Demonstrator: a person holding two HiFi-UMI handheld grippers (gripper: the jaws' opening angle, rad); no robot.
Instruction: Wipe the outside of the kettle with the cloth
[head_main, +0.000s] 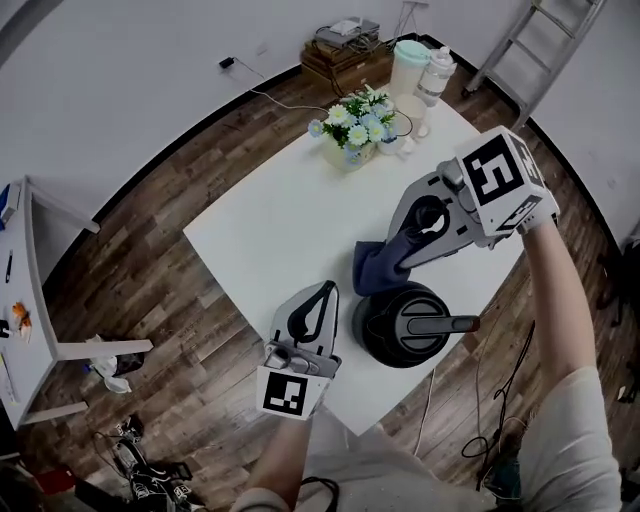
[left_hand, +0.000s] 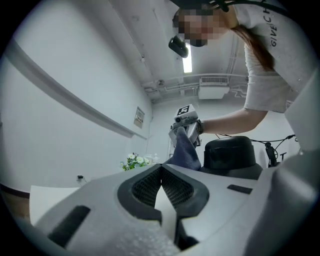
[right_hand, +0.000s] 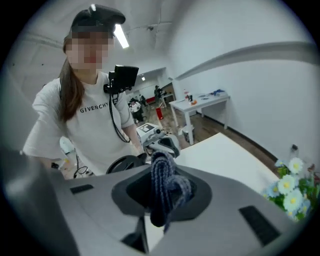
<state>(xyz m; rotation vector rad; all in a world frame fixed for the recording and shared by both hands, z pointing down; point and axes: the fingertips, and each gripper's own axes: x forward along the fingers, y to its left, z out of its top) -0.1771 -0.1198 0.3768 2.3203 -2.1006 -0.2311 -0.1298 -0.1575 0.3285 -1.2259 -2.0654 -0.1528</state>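
Left gripper (head_main: 314, 302): held low and close to the body, jaws together with nothing between them.
Right gripper (head_main: 402, 252): raised higher, tilted down and to the left, jaws clamped on the cloth (head_main: 372, 270).
Right arm (head_main: 558, 300): forearm bare, stretched forward.

flowers (head_main: 352, 122), a pale jug (head_main: 408, 66) and a bottle (head_main: 436, 76) stand on the white table (head_main: 270, 235).

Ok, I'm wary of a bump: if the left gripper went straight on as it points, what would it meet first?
Most likely the dark blue cloth hanging from the right gripper, beside the black kettle. Depth is unclear, so that is a judgement; the white table before it looks free.
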